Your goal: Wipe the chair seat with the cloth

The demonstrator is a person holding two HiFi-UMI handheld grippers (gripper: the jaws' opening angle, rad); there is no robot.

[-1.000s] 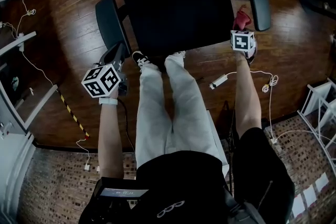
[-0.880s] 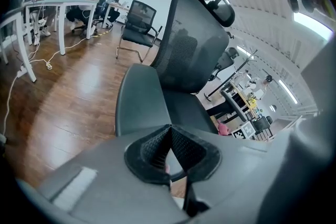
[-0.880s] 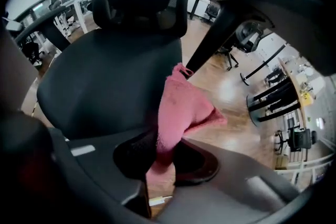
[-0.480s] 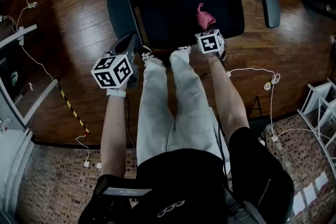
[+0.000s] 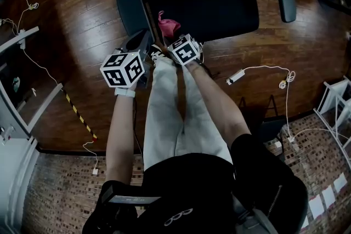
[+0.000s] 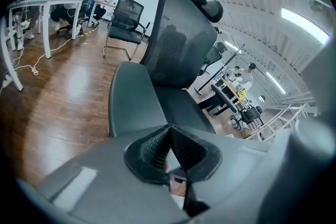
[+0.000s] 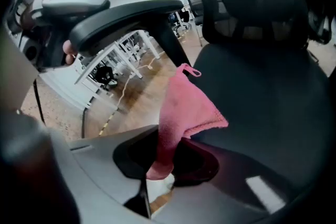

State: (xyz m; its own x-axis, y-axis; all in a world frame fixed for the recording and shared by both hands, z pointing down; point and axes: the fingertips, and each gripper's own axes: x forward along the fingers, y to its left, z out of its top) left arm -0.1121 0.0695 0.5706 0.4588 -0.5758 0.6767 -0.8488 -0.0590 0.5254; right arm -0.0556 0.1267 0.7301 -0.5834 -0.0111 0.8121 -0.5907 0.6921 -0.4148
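My right gripper has its fingers clamped on the pink cloth. The cloth is at the front corner of the black chair seat on my left, just beside the armrest. Can't tell if it touches the seat. My left gripper has its fingers pressed together with nothing between them. It's low beside that armrest, off the seat.

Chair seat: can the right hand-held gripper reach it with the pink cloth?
Probably yes: the right hand-held gripper holds the cloth right at the chair seat's front corner, and nothing stands between them.
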